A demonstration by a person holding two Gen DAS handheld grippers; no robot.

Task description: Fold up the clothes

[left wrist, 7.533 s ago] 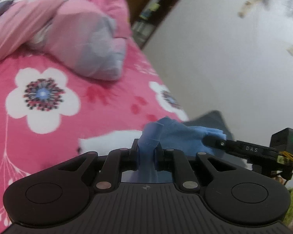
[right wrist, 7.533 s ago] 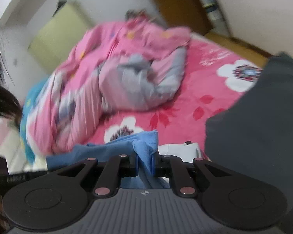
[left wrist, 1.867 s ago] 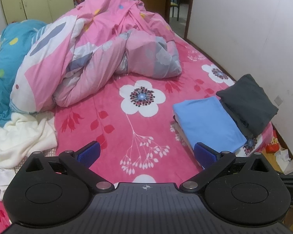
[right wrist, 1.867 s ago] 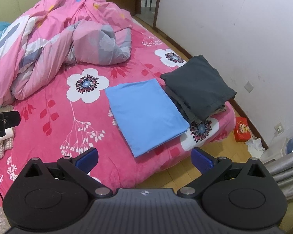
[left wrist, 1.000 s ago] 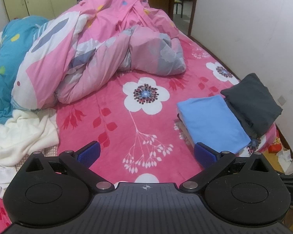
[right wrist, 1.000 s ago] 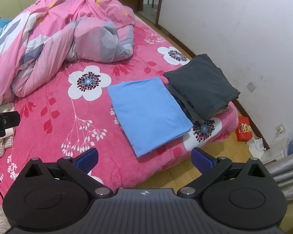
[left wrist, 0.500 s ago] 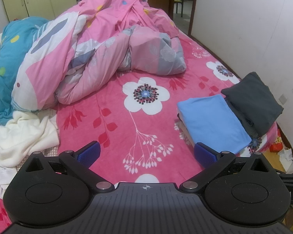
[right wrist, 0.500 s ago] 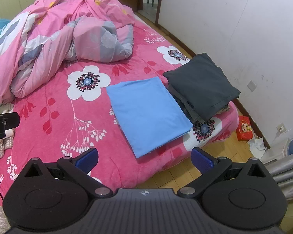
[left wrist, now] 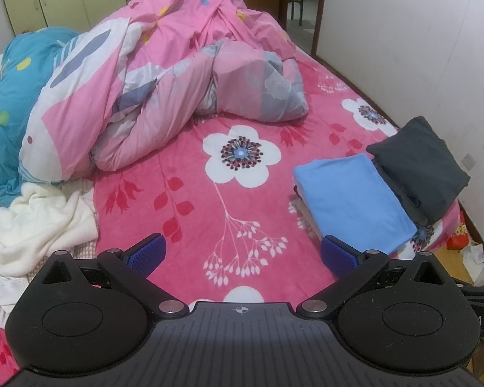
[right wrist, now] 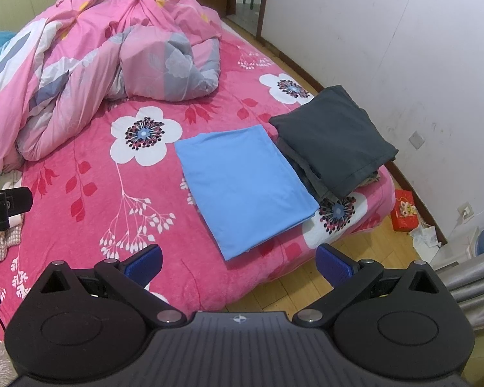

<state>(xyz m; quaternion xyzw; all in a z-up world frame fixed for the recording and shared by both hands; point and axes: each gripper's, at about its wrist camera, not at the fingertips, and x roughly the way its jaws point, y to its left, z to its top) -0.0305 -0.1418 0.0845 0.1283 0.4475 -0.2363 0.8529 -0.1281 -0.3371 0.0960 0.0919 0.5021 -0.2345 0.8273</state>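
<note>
Above the bed (left wrist: 184,225) we hold the left gripper (left wrist: 242,254) and right gripper (right wrist: 238,259) spread wide, gripping nothing; ahead, the folded blue shirt (right wrist: 245,187) lies touching a folded dark pile (right wrist: 335,135).

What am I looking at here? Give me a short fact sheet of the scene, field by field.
setting: bed with a pink flowered sheet
left gripper: open, holding nothing, above the bed
right gripper: open, holding nothing, over the bed's near edge
blue garment: folded flat, near the bed's edge
dark grey garment: folded, on top of a stack beside the blue one, toward the wall
pink quilt: bunched up at the far side
white clothes: loose heap at the left, not folded
</note>
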